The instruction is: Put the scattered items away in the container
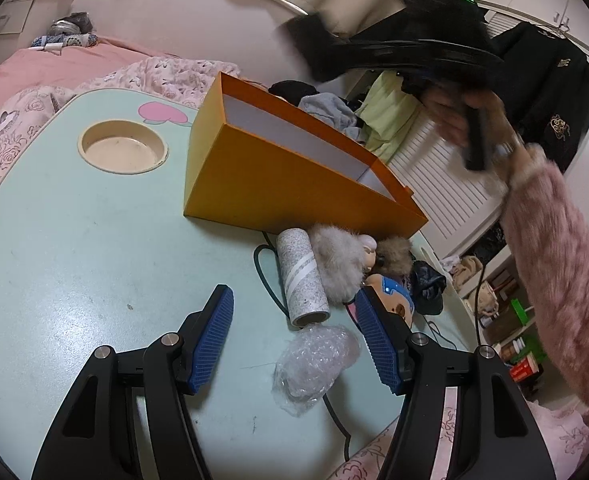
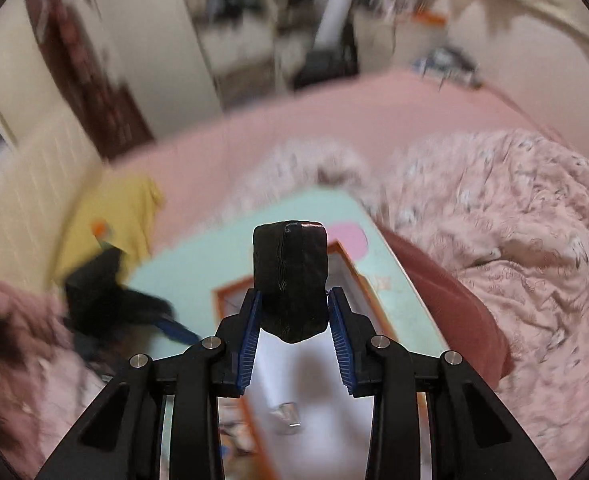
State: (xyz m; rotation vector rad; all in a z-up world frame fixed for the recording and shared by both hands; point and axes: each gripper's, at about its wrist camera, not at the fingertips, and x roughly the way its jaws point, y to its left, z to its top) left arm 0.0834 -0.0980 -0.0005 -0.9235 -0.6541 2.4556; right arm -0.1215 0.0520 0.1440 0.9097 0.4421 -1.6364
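Note:
My left gripper (image 1: 294,294) hovers open just above the mint-green table (image 1: 74,240), nothing between its blue pads (image 1: 214,336). Ahead of it lie a speckled grey roll (image 1: 300,276), a wad of bubble wrap (image 1: 314,360), a fluffy grey toy (image 1: 340,260), a doll head (image 1: 394,296) and a dark cloth (image 1: 428,284). Behind them stands the orange box (image 1: 294,184), white inside. My right gripper (image 2: 294,294) is shut on a black block (image 2: 290,280) above the box's orange rim (image 2: 219,304). A small silvery item (image 2: 286,416) lies blurred in the box.
A round cup recess (image 1: 122,148) is sunk into the table at the left. A dark cable (image 1: 266,276) runs under the roll. A pink fuzzy sleeve (image 1: 554,248) reaches in at the right. Pink bedding (image 2: 514,220) surrounds the table; clothes pile behind the box.

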